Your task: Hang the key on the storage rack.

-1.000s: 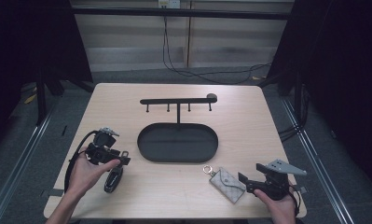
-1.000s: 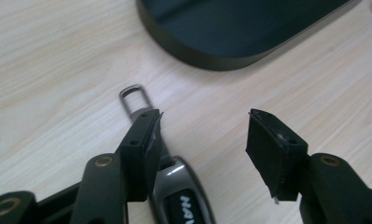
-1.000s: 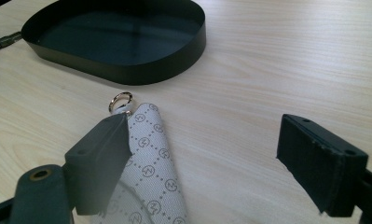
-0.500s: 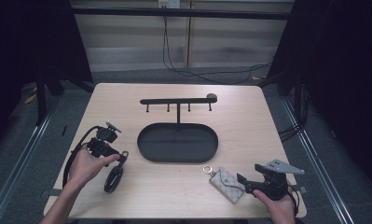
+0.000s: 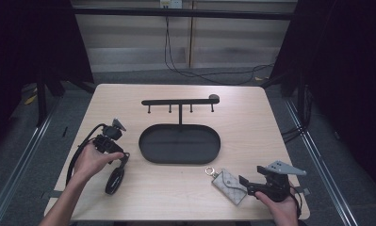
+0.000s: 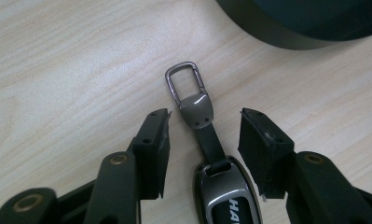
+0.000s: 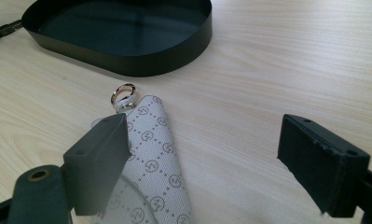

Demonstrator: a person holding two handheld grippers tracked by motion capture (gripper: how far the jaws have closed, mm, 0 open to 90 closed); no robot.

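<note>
Straddling the strap of a car key fob (image 6: pixel 225 196), the left gripper (image 6: pixel 207 140) near the counter's (image 5: pixel 242 117) left edge: fingers (image 6: pixel 153 144) part open, having just been closing, one each side of the strap, pads clear of it, nothing gripped yet. Fob flat on the wood, long axis running straight ahead between the fingers, metal clip (image 6: pixel 186 84) at the far end pointing toward the dark oval tray (image 5: pixel 180 143) just beyond. Left hand (image 5: pixel 94 160) plainly the nearer one for this piece. Over by the front right corner, right gripper (image 7: pixel 221 158) spread wide and empty, left finger (image 7: pixel 99 158) over the edge of a patterned grey key pouch (image 5: pixel 229 181), its ring (image 7: pixel 123 95) aimed at the tray. Bare wood on both sides of the fob, tray wall close ahead, hook rack (image 5: pixel 180 102) standing behind the tray. Probably needs only further closing on the strap, then a lift toward tray or hooks.
</note>
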